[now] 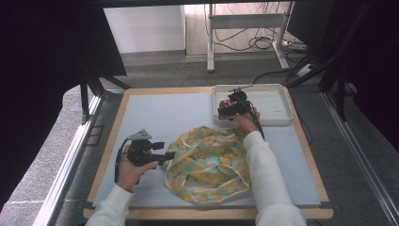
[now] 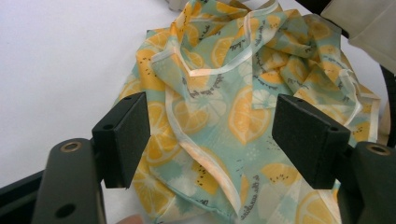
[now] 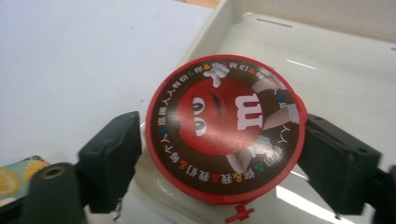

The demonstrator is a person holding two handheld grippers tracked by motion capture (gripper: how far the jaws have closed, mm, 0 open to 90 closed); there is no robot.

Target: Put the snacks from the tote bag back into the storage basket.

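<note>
Round red tin (image 3: 226,128), printed with a red candy character and a ring of small coloured characters, sits between the jaws of our right gripper (image 3: 219,158), at the near left corner of the one white tray (image 1: 277,101). A small red tab sticks out at its lower edge. In the right gripper view each pad stands just beside the tin's rim; we cannot tell whether either one touches it, and the jaws look spread rather than pressing. From the high view we see the right gripper (image 1: 231,107) reaching over the tray's left end, with a little red of the tin (image 1: 225,103) showing under it.

We count one tin, one tray and one cloth. The cloth (image 2: 233,102), pale green with yellow lemon slices and a cream hem, lies crumpled in a heap on the white table (image 1: 155,113), towards the near side and well apart from the tray.

Our left gripper (image 2: 210,140) points at the heap's left side. Its jaws stand wide apart with cloth showing between them, and neither pad pinches a fold. Seen from above, the left gripper (image 1: 165,155) sits low at the edge of the cloth (image 1: 207,162).

We have two grippers in play, one in each hand.
</note>
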